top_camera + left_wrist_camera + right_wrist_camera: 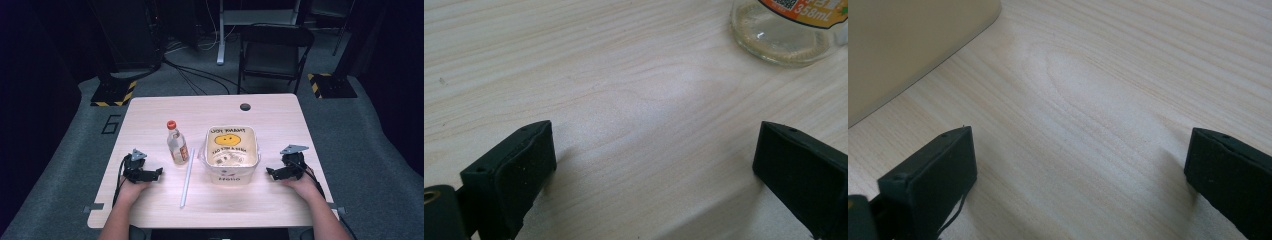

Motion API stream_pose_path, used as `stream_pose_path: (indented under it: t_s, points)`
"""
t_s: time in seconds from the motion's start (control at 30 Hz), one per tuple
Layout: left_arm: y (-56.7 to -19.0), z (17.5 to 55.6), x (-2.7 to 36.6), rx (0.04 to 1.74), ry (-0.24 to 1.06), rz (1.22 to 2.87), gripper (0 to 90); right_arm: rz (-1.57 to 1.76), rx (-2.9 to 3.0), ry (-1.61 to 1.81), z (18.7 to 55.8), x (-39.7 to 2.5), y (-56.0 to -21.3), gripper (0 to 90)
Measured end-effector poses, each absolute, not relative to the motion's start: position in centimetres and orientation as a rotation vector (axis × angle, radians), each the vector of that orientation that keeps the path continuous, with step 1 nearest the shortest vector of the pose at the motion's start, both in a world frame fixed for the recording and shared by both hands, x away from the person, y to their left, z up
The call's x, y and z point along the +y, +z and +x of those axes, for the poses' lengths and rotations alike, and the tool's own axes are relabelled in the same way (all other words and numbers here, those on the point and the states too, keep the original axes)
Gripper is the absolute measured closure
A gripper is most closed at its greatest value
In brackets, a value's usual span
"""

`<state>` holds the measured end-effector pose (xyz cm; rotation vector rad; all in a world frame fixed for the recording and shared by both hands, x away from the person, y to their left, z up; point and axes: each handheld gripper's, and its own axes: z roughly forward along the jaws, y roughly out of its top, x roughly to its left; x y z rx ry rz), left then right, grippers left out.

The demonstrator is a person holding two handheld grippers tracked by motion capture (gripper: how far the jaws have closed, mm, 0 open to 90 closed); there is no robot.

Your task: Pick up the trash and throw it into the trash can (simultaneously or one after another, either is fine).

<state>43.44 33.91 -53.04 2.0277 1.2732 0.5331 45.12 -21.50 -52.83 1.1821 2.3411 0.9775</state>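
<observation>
A clear glass bottle (177, 144) with an orange cap stands upright left of centre on the wooden table (150, 112); its base (786, 35) sits at the top right of the left gripper view. A white tub (231, 152) with a yellow smiley print stands at the centre, and its wall (908, 45) fills the right gripper view's top left. A long white stick (187, 177) lies between bottle and tub. My left gripper (156, 173) rests open on the table left of the bottle (651, 165). My right gripper (270, 173) rests open just right of the tub (1080, 172). Both hold nothing.
A round grommet hole (245, 106) marks the table's far edge. Beyond it stand a folding chair (274, 50) and stand bases with yellow-black tape (114, 94). Cables run over the grey floor.
</observation>
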Motion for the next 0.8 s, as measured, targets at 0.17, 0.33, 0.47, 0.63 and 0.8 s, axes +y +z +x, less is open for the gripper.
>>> stream_pose_path:
  t_s: [0.17, 0.33, 0.47, 0.63, 0.8]
  points:
    - [-53.0, 43.4, 34.0, 1.276, 0.542, 2.021, 7.4, 1.17, 2.347, 0.981, 45.2, -21.6, -52.8, 0.0]
    - [-52.9, 43.5, 33.8, 1.282, 0.551, 1.995, 13.7, 1.175, 2.346, 0.979, 45.1, -21.6, -52.8, 0.0]
    - [-52.9, 43.5, 33.8, 1.283, 0.558, 1.997, 16.8, 1.176, 2.345, 0.98, 45.1, -21.6, -52.8, 0.0]
    - [-52.3, 43.5, 33.7, 1.324, 0.529, 2.017, 23.6, 1.178, 2.344, 0.979, 45.0, -21.6, -52.8, 0.0]
    - [-51.2, 42.8, 32.9, 1.303, 0.481, 2.044, 27.5, 1.185, 2.344, 0.977, 44.9, -21.6, -52.8, 0.0]
